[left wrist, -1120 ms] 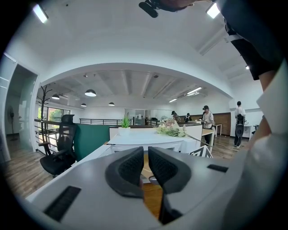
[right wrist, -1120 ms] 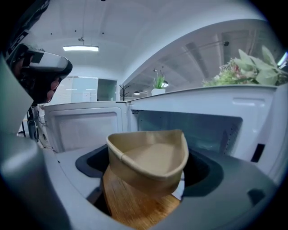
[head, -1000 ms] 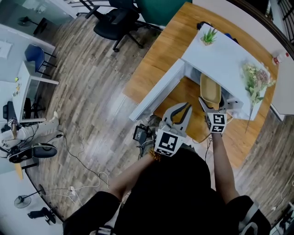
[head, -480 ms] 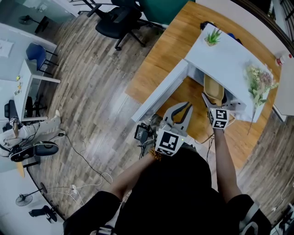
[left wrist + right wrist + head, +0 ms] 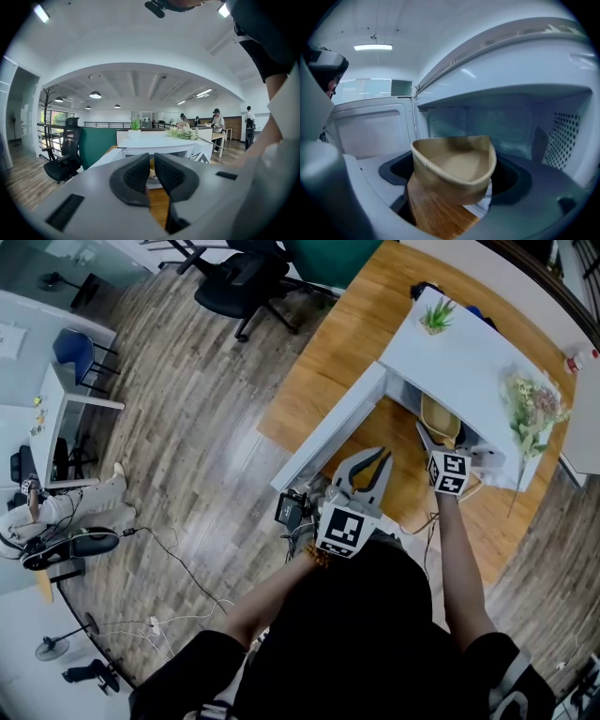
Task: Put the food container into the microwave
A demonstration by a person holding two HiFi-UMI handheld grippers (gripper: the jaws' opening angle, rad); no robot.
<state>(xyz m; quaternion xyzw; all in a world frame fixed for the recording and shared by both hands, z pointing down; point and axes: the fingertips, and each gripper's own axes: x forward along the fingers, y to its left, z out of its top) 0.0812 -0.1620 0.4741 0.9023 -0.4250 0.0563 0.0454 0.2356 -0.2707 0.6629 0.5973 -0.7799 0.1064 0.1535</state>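
Table point(image 5: 328, 352) fills 12 to 2 o'clock for me, with the open microwave point(image 5: 469, 362) on it at 1. Left hand-held gripper point(image 5: 152, 164) has its jaws together and empty. Right hand-held gripper point(image 5: 433, 442) is clamped on the food container point(image 5: 457, 161), which is at the microwave's mouth.

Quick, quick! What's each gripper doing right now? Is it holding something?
Left hand-held gripper: closed, holding nothing.
Right hand-held gripper: closed on the food container.

We see a matt, paper-like tan food container point(image 5: 454, 164), a smooth, glossy white microwave point(image 5: 459, 362), a satin wood-grain desk point(image 5: 323, 352) and a wood-plank floor point(image 5: 187, 446) at left.
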